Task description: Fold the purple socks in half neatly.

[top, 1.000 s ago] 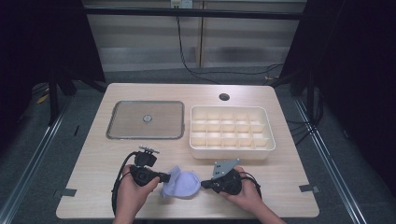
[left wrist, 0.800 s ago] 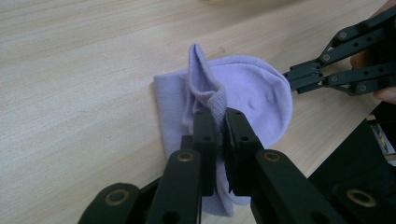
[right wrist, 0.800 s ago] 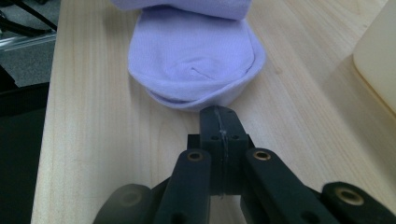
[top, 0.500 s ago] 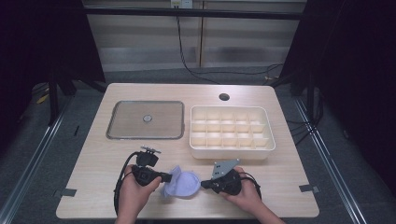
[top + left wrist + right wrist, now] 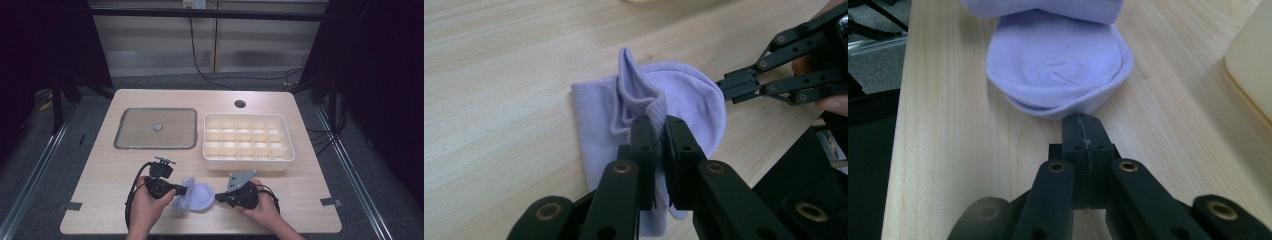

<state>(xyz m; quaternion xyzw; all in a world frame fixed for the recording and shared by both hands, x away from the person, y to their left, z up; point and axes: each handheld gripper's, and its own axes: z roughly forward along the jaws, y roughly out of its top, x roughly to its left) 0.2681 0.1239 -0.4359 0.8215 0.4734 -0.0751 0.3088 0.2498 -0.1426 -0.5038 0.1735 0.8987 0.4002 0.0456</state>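
Lilac sock [image 5: 194,196]: soft knit, lying on the front part of the wooden table [image 5: 100,175], between the two grippers.
Sock axis: in the high view its long axis runs roughly left-right across the table, slightly slanted.
Sock ends: rounded toe end points toward the right gripper; ribbed cuff end points toward the left gripper.
Sock shape: mostly flat, toe part folded over itself; cuff [image 5: 644,102] bunched and lifted into an upright fold.
Left gripper [image 5: 660,131]: clenched on the ribbed cuff, fabric pinched between the two black jaws.
Left gripper place: at the sock's left end in the high view [image 5: 183,190], held in the person's left hand [image 5: 145,207].
Right gripper [image 5: 1083,125]: jaws pressed together, tip right at the toe edge of the sock; cannot tell if any fabric is caught.
Right gripper place: at the sock's right end in the high view [image 5: 216,197], in the right hand [image 5: 260,210].
Sock in right gripper view [image 5: 1058,60]: toe nearest the jaws, rest stretching away from them.
Tray [image 5: 248,161]: cream box with divided compartments, behind the right hand, apart from the sock.
Lid [image 5: 155,128]: clear flat square with a small centre knob, left of the tray, well apart from the sock.
Hole [image 5: 240,104]: round, in the table behind the tray.
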